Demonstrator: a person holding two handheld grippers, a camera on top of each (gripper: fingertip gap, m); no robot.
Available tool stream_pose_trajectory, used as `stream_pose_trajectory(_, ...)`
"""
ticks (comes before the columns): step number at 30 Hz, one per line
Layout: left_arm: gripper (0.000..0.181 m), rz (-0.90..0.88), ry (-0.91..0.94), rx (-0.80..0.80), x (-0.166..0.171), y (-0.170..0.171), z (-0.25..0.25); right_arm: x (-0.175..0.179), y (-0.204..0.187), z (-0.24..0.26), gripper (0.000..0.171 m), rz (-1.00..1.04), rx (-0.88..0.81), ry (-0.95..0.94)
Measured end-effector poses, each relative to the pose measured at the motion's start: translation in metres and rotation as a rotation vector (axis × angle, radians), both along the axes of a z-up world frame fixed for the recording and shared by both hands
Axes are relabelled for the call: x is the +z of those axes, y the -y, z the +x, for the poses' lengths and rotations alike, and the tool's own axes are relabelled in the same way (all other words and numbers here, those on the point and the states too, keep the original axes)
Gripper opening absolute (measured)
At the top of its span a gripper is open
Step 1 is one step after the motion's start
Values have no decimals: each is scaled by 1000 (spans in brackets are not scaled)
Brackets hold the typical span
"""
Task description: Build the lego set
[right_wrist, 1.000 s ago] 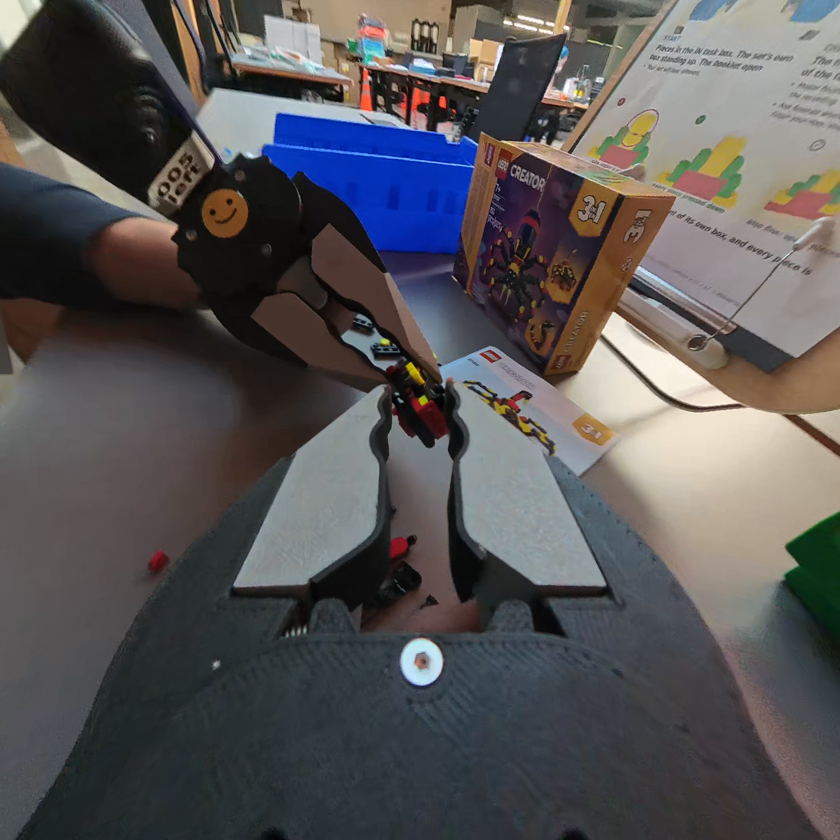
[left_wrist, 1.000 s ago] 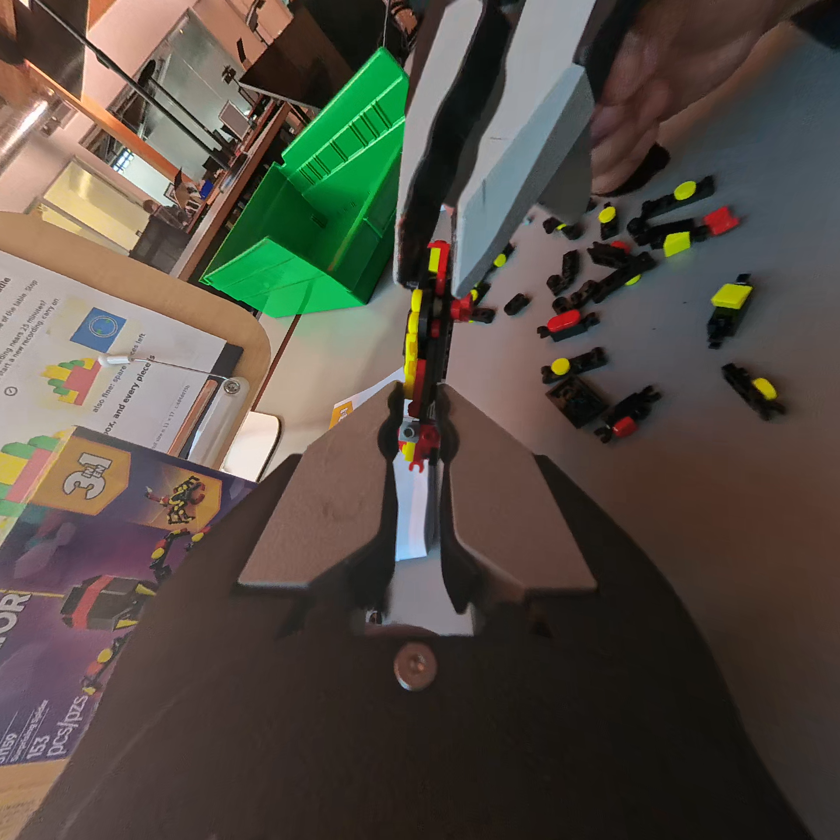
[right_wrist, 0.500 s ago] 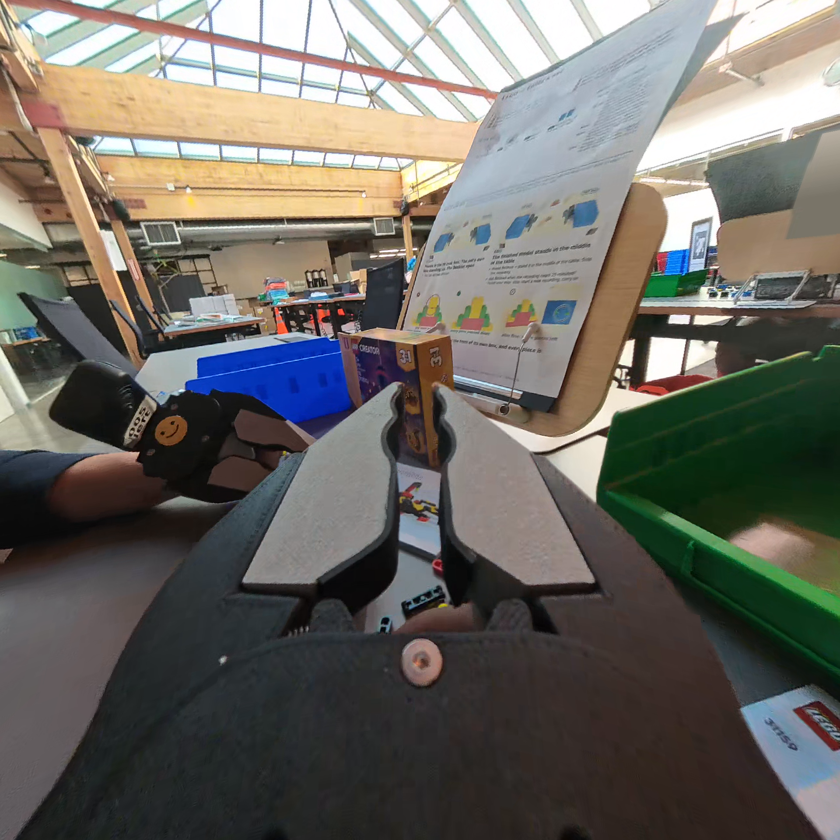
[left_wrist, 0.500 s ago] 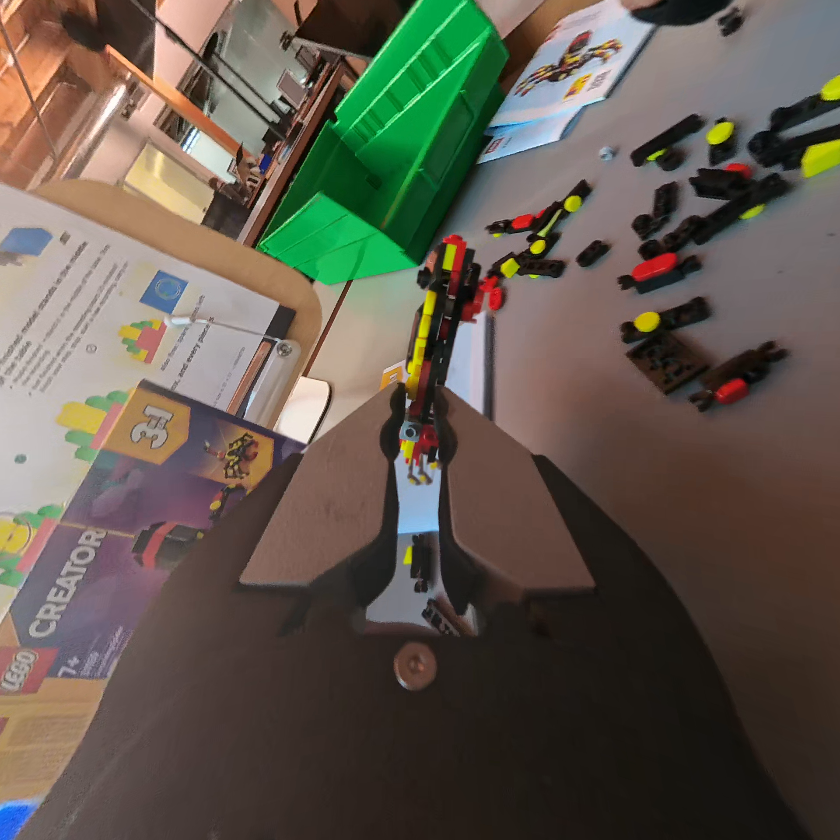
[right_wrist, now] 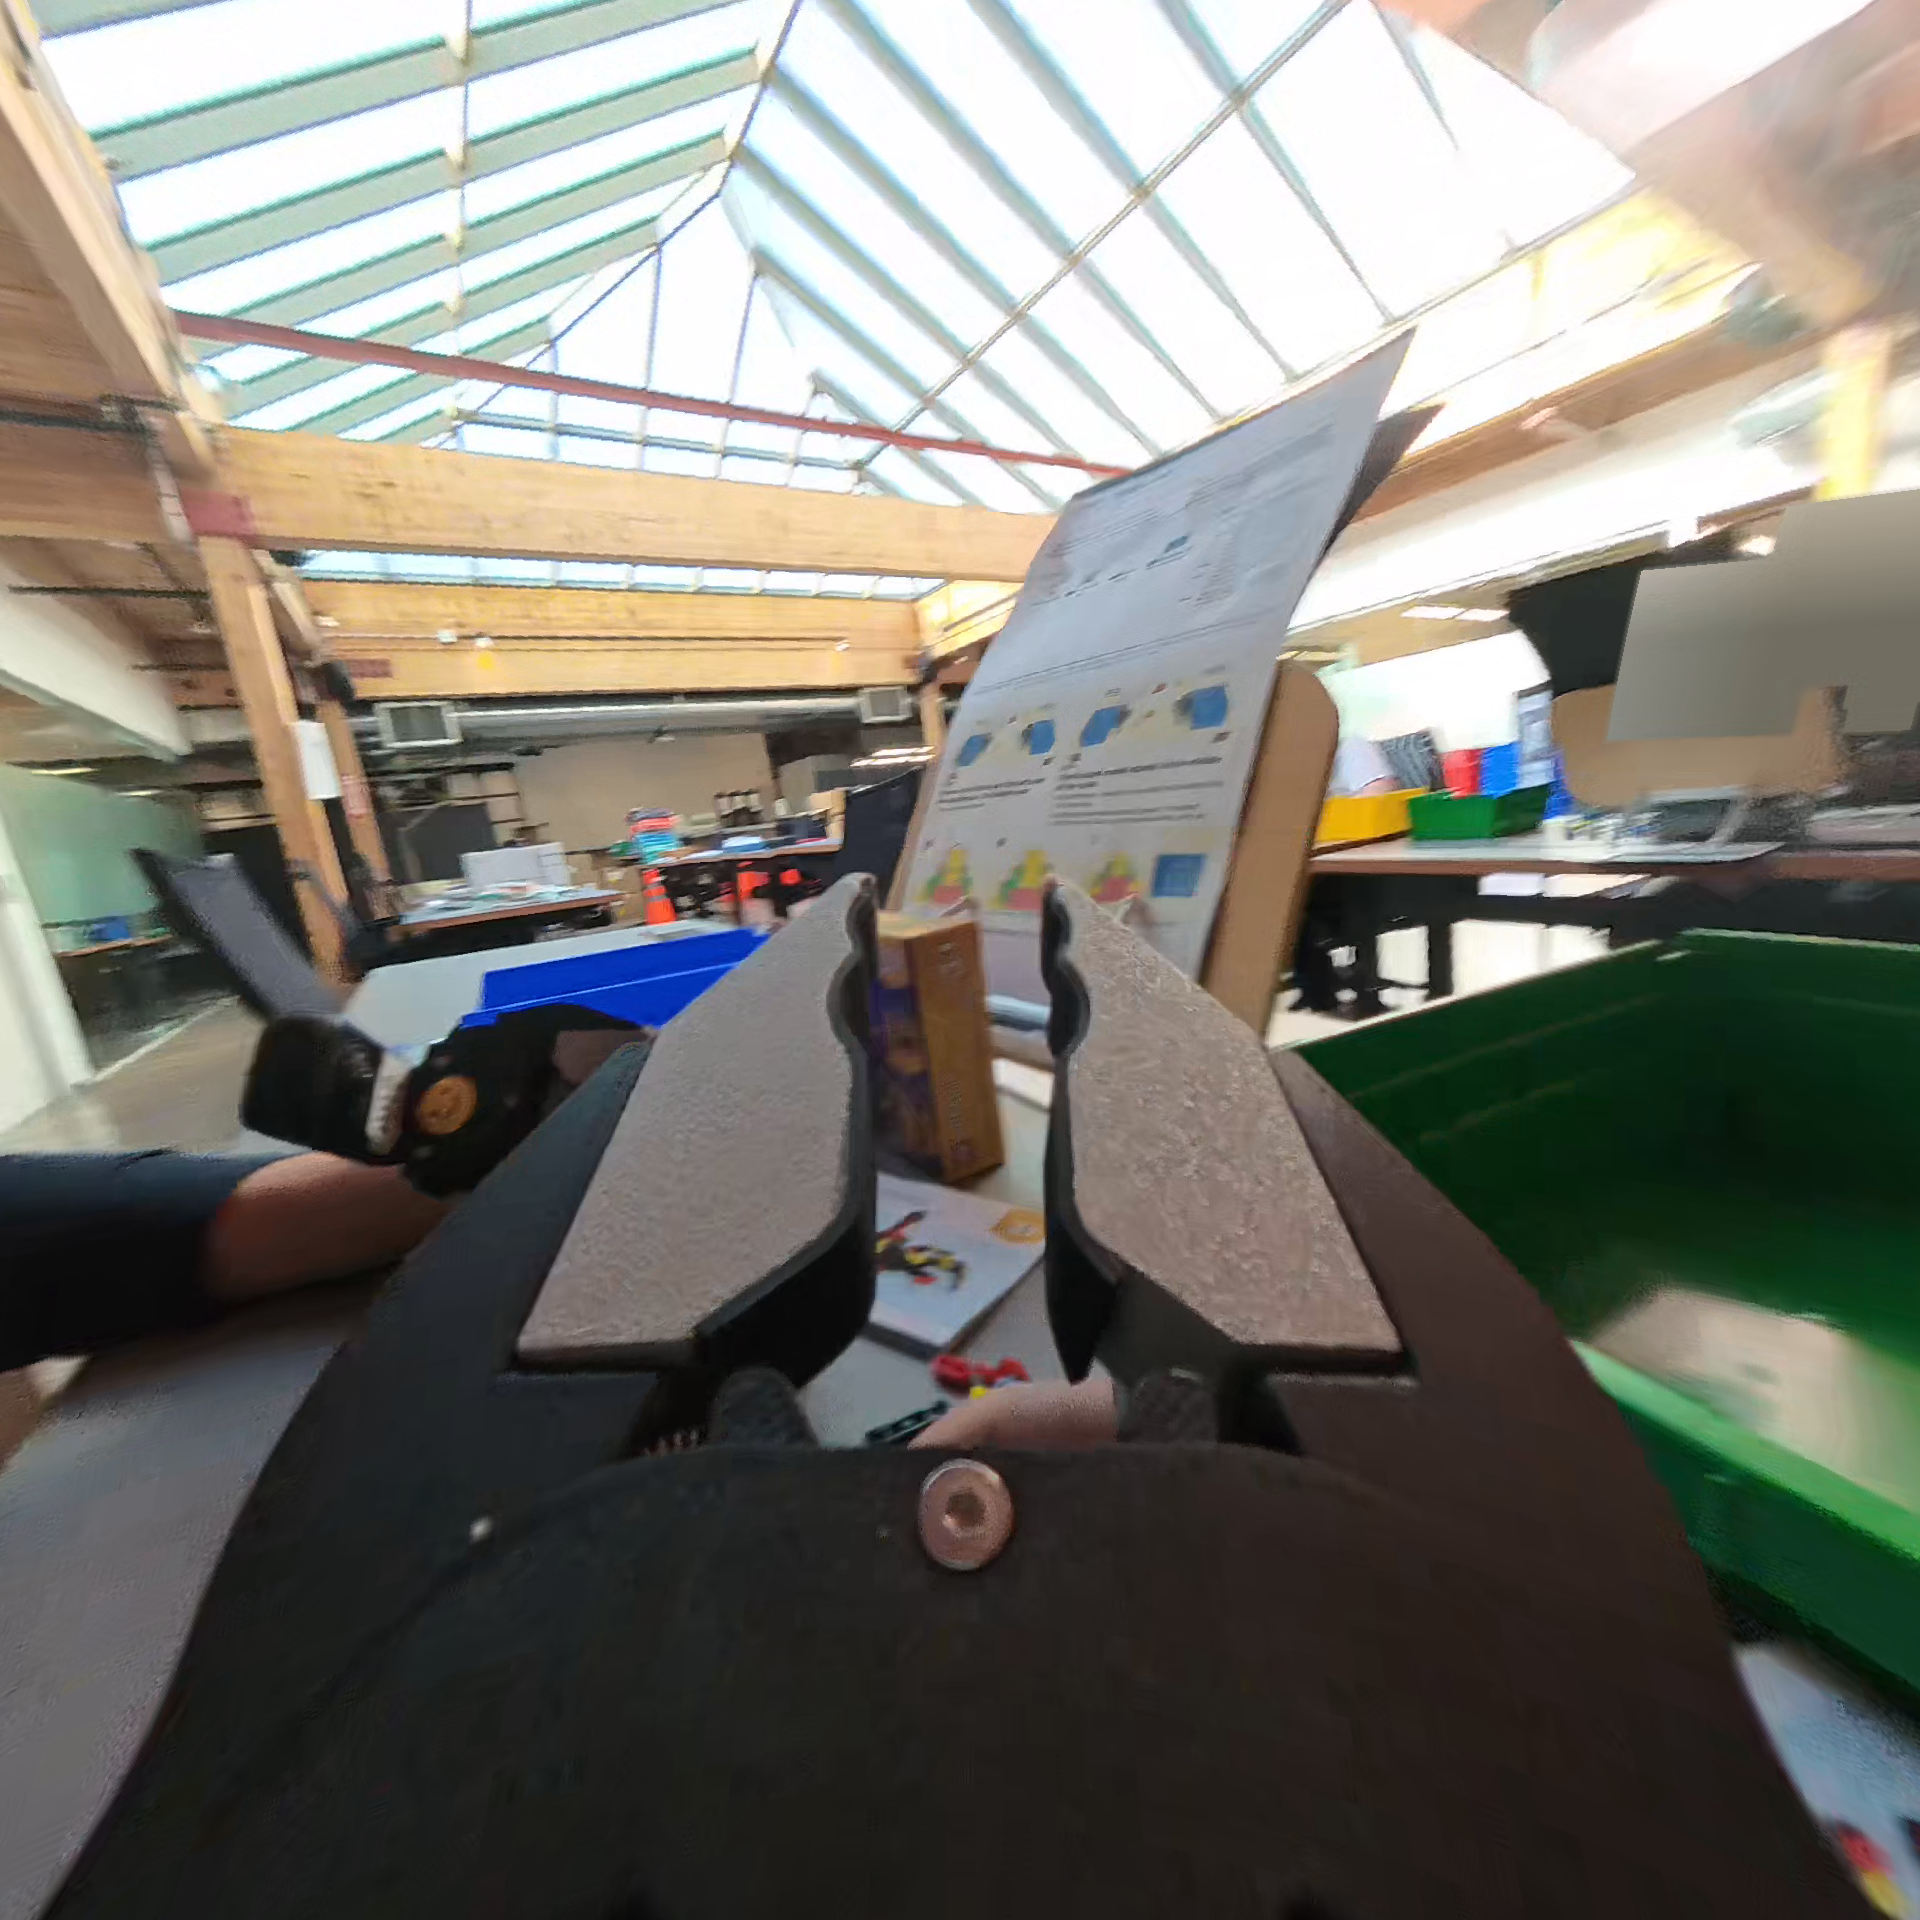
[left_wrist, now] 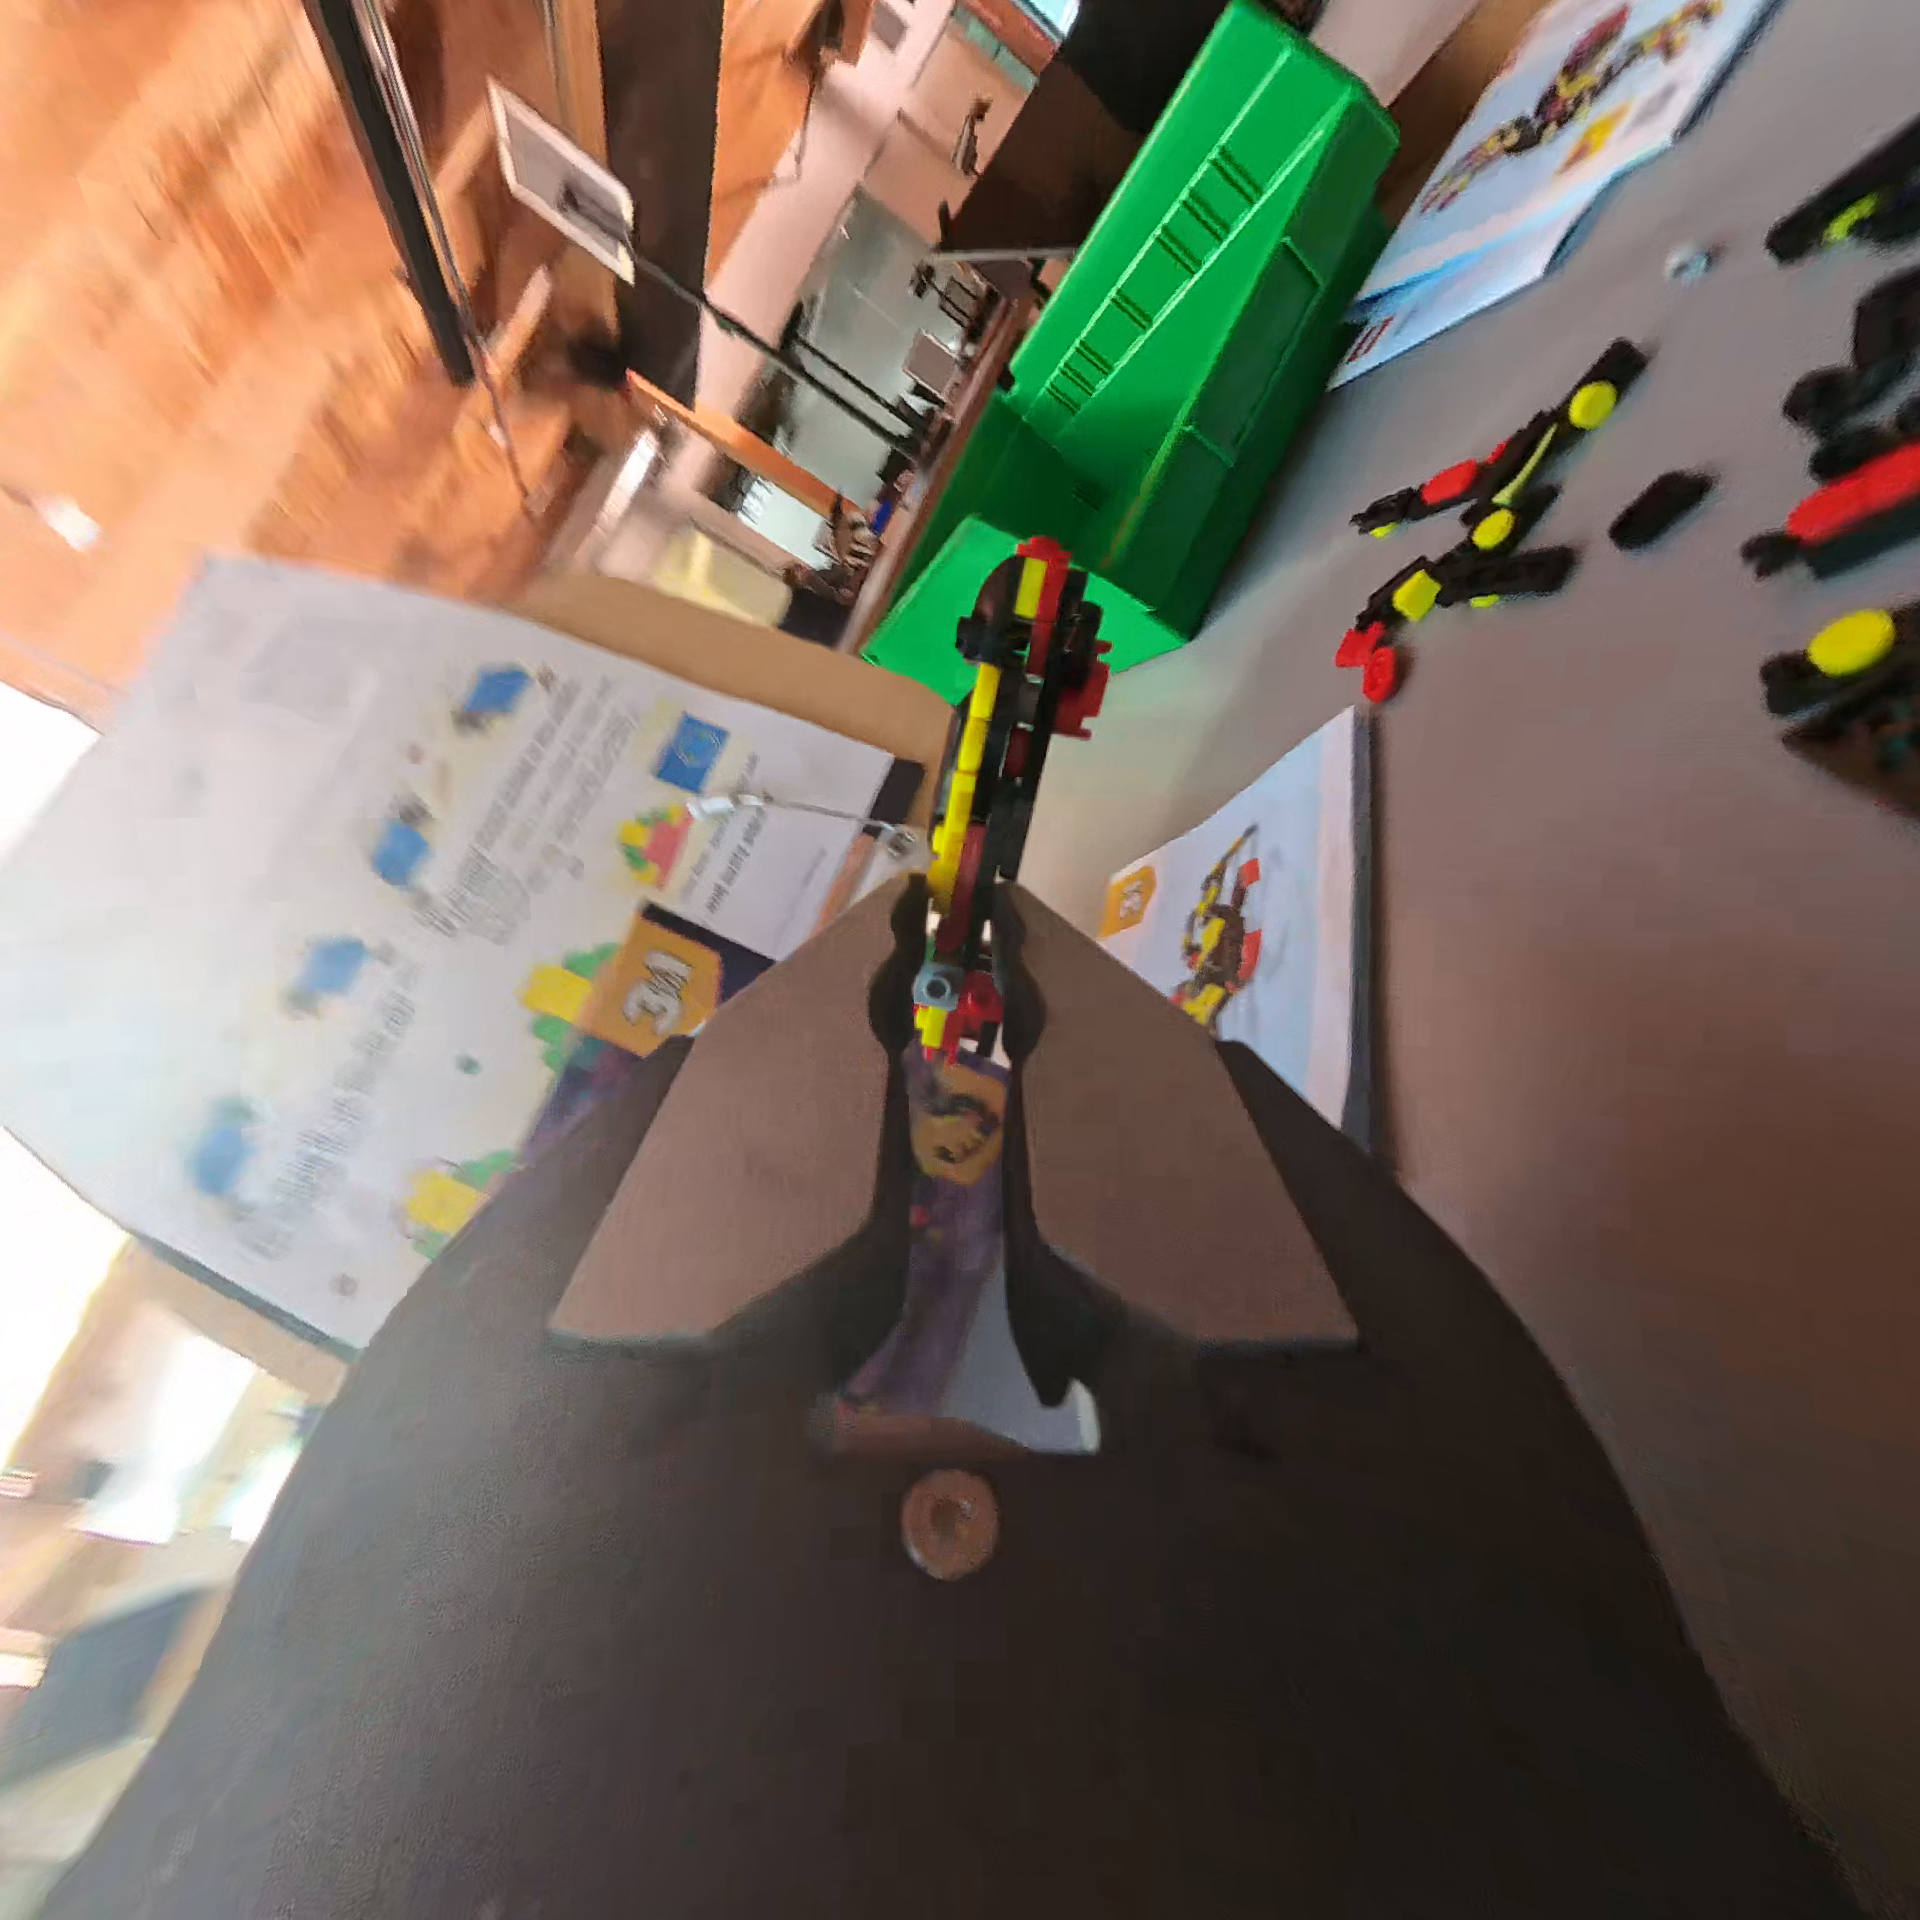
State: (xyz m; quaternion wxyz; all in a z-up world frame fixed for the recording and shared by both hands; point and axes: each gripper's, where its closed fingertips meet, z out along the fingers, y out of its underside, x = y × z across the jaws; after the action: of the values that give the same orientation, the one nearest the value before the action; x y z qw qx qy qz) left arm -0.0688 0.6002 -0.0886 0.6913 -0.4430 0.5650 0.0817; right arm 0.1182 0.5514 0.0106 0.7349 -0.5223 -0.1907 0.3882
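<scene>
Left gripper (left_wrist: 958,914): pressed together on the lower end of a partly built lego model (left_wrist: 1003,748), a narrow assembly of black, yellow and red pieces that stands out beyond the fingertips, raised above the table (left_wrist: 1558,935)

Right gripper (right_wrist: 951,914): spread, nothing between its fingers, pointing level across the table toward the far side; the left gripper shows at its left as a black body with an orange round sticker, held by a person's arm (right_wrist: 187,1236) in a dark sleeve

Loose lego pieces (left_wrist: 1475,561): black, yellow and red, scattered on the table at the right of the left wrist view, well apart from the held model; blurred, exact count not legible

Instruction booklets: one (left_wrist: 1262,914) flat on the table just right of the left gripper; another (left_wrist: 1558,156) open at the far right

Lego box (right_wrist: 935,1049): purple and orange, upright on the table, seen between the right gripper's fingers

Green bin (right_wrist: 1662,1195): on the table at the right, near the right gripper

Blue bin (right_wrist: 623,977): far left, behind the left gripper

Printed sheet (right_wrist: 1143,707): clipped to a wooden board (right_wrist: 1273,831) standing behind the lego box
</scene>
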Motion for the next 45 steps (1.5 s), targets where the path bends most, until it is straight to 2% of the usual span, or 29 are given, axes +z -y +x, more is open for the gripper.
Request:
stream_pose_trajectory(2,9,175,-49,-3,11,9,3,-14,8,-38,45,-78,172,68)
stream_pose_trajectory(4,9,261,-54,-21,19,17,7,-32,17,-79,59,-121,264,200)
stream_pose_trajectory(10,8,420,-76,-5,27,30,14,-67,24,-152,67,-75,190,460)
stream_pose_trajectory(12,9,437,-101,-25,24,36,21,-70,25,-157,62,-32,138,514)
stream_pose_trajectory(15,8,448,-137,-46,17,39,27,-75,21,-153,32,14,57,591)
stream_pose_trajectory(16,8,461,-143,-48,18,40,27,-78,20,-153,28,11,58,611)
stream_pose_trajectory(18,8,463,-153,-53,16,42,28,-82,20,-154,32,-7,78,617)
stream_pose_trajectory(23,9,437,-129,-50,16,39,27,-83,18,-154,21,-22,81,636)
stream_pose_trajectory(27,8,394,-128,-65,13,38,27,-83,20,-155,20,15,49,694)
stream_pose_trajectory(31,9,382,-101,-52,17,38,27,-76,19,-153,20,-102,102,570)
stream_pose_trajectory(32,9,361,-91,-46,18,37,27,-73,17,-151,20,-151,118,507)
stream_pose_trajectory(33,9,322,-92,-58,15,38,28,-69,11,-145,0,-194,107,428)
stream_pose_trajectory(35,7,260,-99,-82,6,41,32,-54,1,-130,0,-282,153,198)
stream_pose_trajectory(37,8,218,-117,-92,-2,43,37,-43,-9,-110,0,-303,134,64)
stream_pose_trajectory(41,8,191,-142,-64,-9,33,35,-39,-6,-101,0,-286,166,103)
stream_pose_trajectory(43,8,159,-127,-44,-8,26,30,-43,-6,-102,27,-275,143,155)
stream_pose_trajectory(45,8,138,-118,-34,-7,23,27,-58,-1,-114,35,-283,161,287)
